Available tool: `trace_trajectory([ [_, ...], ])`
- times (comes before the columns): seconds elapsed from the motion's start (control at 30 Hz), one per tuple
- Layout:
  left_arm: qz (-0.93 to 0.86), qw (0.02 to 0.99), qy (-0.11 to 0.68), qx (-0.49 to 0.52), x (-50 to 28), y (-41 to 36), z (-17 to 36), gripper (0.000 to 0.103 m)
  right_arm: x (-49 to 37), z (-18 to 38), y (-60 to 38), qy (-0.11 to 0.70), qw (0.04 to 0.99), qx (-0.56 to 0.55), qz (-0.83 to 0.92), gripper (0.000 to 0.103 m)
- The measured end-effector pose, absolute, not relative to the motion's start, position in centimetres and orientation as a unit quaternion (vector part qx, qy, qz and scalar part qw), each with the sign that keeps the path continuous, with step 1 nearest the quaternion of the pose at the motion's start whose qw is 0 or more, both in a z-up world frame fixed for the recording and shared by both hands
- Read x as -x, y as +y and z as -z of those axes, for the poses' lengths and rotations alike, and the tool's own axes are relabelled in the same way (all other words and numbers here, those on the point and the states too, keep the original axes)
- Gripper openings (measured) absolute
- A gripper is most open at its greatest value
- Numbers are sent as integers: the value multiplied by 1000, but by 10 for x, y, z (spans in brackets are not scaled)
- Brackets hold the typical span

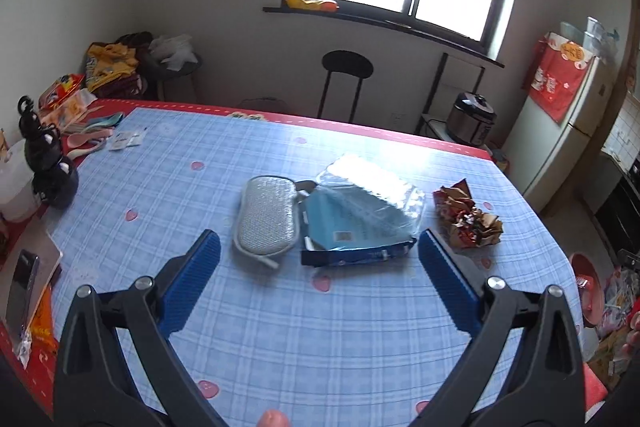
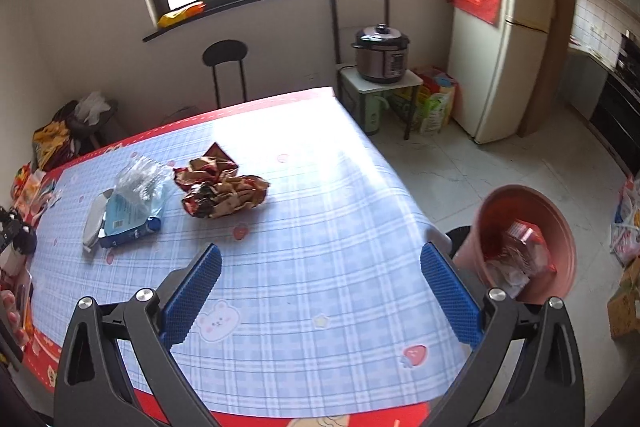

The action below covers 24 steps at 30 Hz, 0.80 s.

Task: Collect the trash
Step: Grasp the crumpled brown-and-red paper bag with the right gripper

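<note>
Hovering wide open, both: left hand-held gripper [image 1: 319, 255], right hand-held gripper [image 2: 321, 267]. Crumpled wrapper [image 2: 221, 191] mid-counter [image 2: 340, 211], looks light, springy; pinch a raised fold. Plastic package [image 1: 360, 219] likely slippery.

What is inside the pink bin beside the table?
The pink bin holds a red wrapper on top of pale crumpled packaging. Anything deeper is covered by that trash and the bin's near wall, so the bottom cannot be seen.

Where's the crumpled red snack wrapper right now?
On the table: in the left wrist view it's right of the blue plastic package; the crumpled wrapper lies ahead of the open left gripper.
</note>
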<state>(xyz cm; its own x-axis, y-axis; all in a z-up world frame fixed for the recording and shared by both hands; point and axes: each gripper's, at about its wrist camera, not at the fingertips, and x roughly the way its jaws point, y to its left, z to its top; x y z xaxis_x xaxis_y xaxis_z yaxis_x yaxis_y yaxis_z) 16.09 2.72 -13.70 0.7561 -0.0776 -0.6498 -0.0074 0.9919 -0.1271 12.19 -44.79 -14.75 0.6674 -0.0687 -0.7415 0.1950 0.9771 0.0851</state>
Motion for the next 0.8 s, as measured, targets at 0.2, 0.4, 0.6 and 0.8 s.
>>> trace_trajectory([
  [0.2, -34, 931, 353, 89, -144, 99, 149, 98, -193, 170, -363, 412, 910, 35, -22, 98],
  [0.4, -61, 922, 369, 105, -141, 143, 168, 98, -267, 218, -295, 450, 878, 144, -77, 98],
  [0.6, -69, 916, 377, 118, -140, 169, 178, 98, -318, 268, -262, 484, 847, 213, -62, 98],
  [0.8, -77, 911, 388, 117, -130, 192, 187, 98, -352, 297, -264, 521, 826, 216, -21, 98],
])
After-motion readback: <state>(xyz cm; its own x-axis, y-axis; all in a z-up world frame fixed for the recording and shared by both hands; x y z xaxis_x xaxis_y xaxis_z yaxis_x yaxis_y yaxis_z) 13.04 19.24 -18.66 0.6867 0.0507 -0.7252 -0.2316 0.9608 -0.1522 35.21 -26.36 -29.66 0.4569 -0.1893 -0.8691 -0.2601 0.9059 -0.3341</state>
